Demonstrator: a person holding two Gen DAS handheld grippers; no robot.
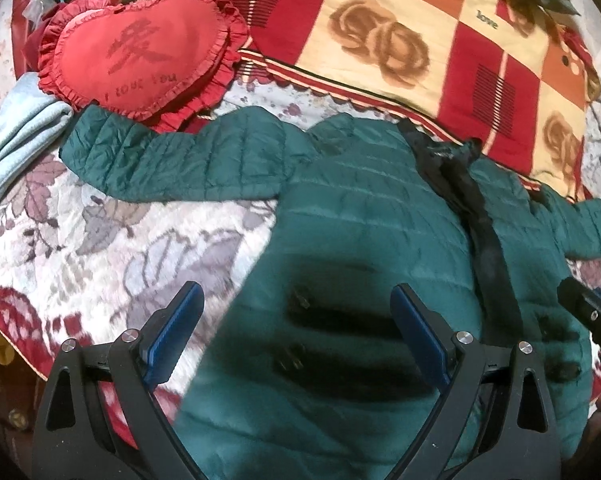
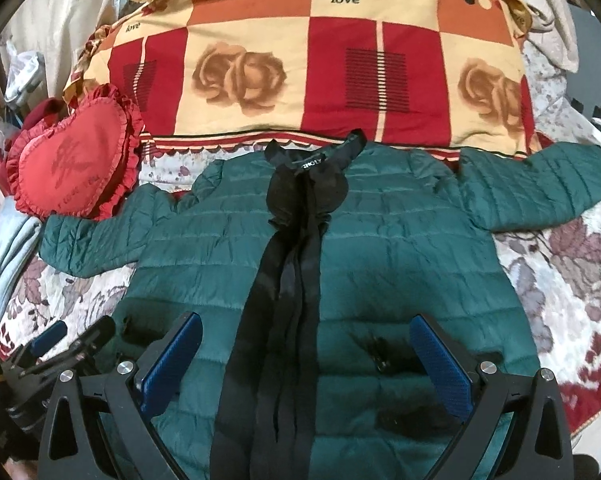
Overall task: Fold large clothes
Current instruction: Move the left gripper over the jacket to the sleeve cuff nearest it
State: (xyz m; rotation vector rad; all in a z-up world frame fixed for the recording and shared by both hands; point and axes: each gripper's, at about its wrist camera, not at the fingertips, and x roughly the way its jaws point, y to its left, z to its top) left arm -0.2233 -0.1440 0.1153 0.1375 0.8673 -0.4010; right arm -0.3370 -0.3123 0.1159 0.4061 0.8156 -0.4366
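A green quilted jacket point(image 2: 380, 248) lies face up and spread flat on the bed point(image 2: 560, 280), its collar toward the head edge where a checked rose-print quilt point(image 2: 324, 72) is bunched, its hem toward the foot edge nearest the cameras. Both sleeves point(image 2: 540, 184) stretch out sideways toward the bed's two side edges, and the black front placket point(image 2: 288, 280) runs down the middle. A red heart cushion point(image 2: 72, 168) sits near the left sleeve's end, just beside it or perhaps overlapping its upper edge.

The left tool point(image 1: 296, 332) hangs over the lower left of the jacket body with its jaws wide and nothing between them. The right tool point(image 2: 306, 360) hangs over the lower middle, straddling the placket, also wide and empty.

By my reading the folding proper has not begun: the garment is laid out, no fold is made, and the tools are poised to start. The next move likely calls for each tool to come down onto a sleeve or a side edge, pinch through the puffy layers firmly, and carry that part across toward the placket. The slick fabric may slide out of a shallow pinch.
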